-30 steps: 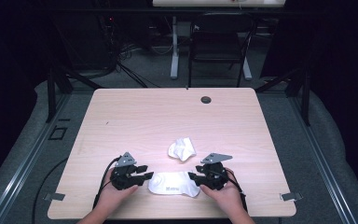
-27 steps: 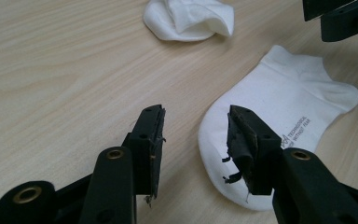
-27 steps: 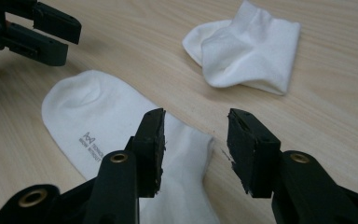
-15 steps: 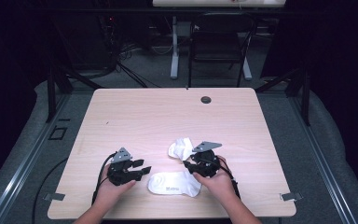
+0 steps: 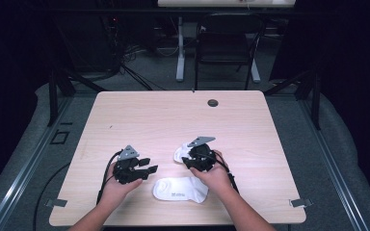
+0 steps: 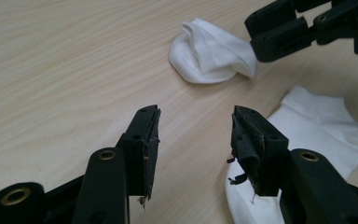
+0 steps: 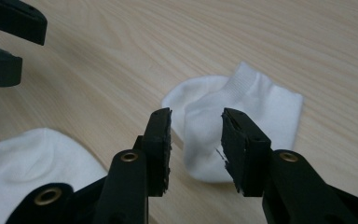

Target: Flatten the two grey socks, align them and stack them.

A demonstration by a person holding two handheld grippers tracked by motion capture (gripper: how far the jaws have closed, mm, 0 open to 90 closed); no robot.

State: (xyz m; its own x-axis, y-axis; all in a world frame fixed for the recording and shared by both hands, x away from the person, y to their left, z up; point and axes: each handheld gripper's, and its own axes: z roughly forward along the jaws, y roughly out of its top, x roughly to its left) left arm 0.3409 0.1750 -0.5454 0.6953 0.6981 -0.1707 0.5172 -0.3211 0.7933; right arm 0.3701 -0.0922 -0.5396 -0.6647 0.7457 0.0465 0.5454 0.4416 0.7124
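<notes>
Two white socks lie on the wooden table (image 5: pixel 173 120). A flat sock (image 5: pixel 180 188) rests near the front edge, and a crumpled sock (image 5: pixel 179 154) lies just behind it. My left gripper (image 5: pixel 148 170) is open left of the flat sock (image 6: pixel 317 135); its jaws have just been opening, with bare table between them (image 6: pixel 196 126). My right gripper (image 5: pixel 187 160) hovers over the crumpled sock (image 7: pixel 261 102), open. Its jaws (image 7: pixel 196 126) have just been closing, and the sock's near edge lies below the gap without the pads pressing on it.
A small dark round cap (image 5: pixel 213 103) sits in the table near its far edge. Beyond the table stand a dark chair (image 5: pixel 226 48) and a white table leg (image 5: pixel 180 53). Both forearms come in over the front edge.
My right gripper has left the flat sock's right end and moved away from me and left, onto the crumpled sock. The left gripper has stayed put with its jaws wider.
</notes>
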